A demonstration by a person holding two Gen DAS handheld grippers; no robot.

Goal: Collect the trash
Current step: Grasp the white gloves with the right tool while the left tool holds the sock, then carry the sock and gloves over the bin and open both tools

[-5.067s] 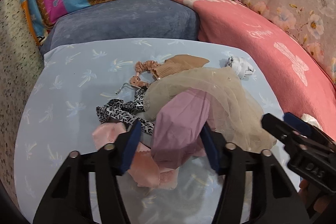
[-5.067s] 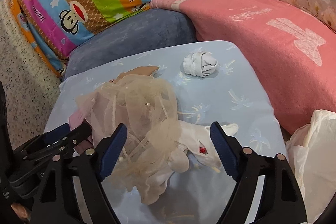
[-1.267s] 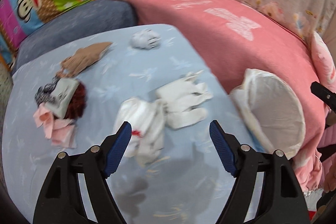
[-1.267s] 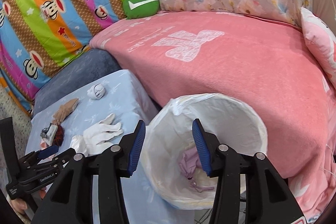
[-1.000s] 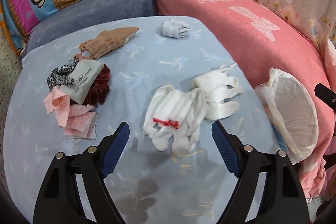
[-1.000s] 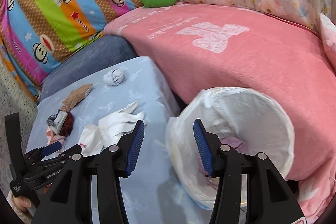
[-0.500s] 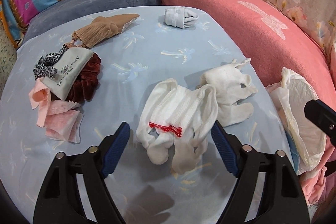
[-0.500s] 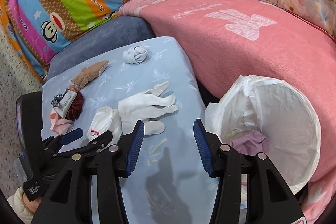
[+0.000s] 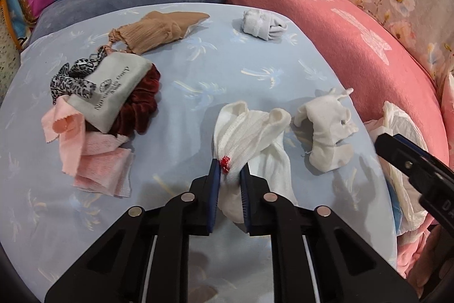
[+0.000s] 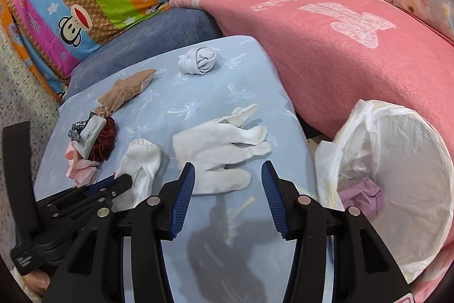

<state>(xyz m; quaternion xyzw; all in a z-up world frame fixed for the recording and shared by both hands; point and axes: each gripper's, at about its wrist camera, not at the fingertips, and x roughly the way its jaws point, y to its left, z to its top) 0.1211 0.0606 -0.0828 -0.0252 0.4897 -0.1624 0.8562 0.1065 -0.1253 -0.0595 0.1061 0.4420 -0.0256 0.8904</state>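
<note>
Near the table's right edge, left gripper [image 9: 229,175] has just closed on sock [image 9: 249,129], bin [image 10: 403,175] to its right; right gripper [image 10: 228,183] half-open, empty.

Both wrist views look steeply down, close over the surface [image 9: 181,138], toward the cushions; they share the socks [image 9: 249,132] and the bin [image 10: 403,189].
</note>
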